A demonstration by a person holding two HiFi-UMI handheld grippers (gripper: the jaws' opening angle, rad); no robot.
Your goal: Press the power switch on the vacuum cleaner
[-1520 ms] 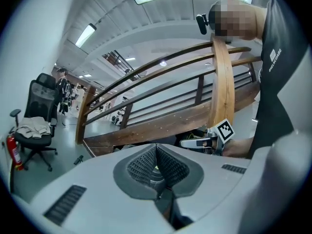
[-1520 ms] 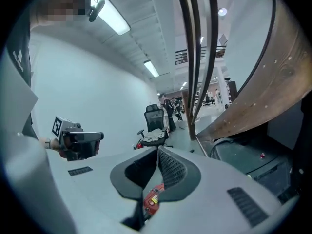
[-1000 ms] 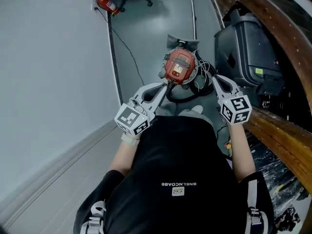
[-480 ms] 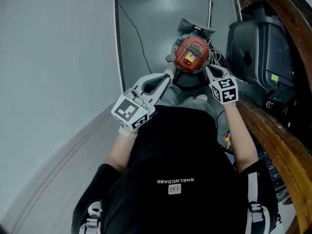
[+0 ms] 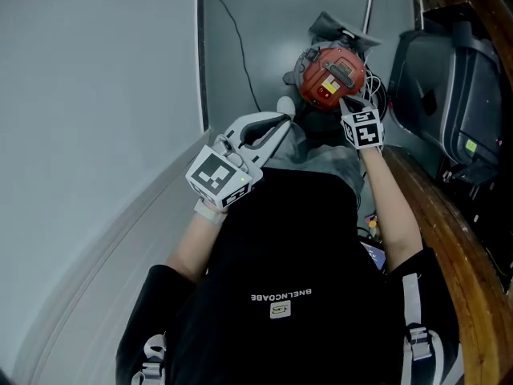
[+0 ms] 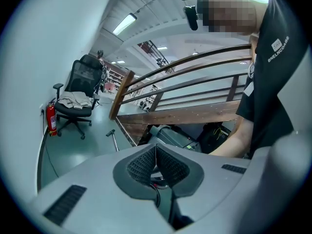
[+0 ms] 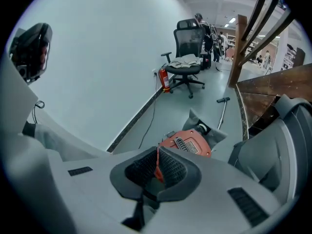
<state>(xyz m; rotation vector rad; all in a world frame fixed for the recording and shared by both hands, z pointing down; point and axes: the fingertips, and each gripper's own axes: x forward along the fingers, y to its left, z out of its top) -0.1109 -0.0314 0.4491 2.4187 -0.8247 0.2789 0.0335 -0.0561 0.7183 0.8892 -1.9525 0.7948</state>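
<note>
On the grey floor ahead, between pale wall and black machine (image 5: 449, 79): red vacuum cleaner (image 5: 333, 77), its yellow label too small to read. Since a second ago, right gripper (image 5: 346, 103) brought forward from beside the hose to the red top, tongs pressed together, tip over the housing, contact unclear. Left gripper (image 5: 280, 122) kept back near the torso, tongs likewise pressed together, nothing between. Across the black shirt (image 5: 296, 239): "BNELNCABE".
</note>
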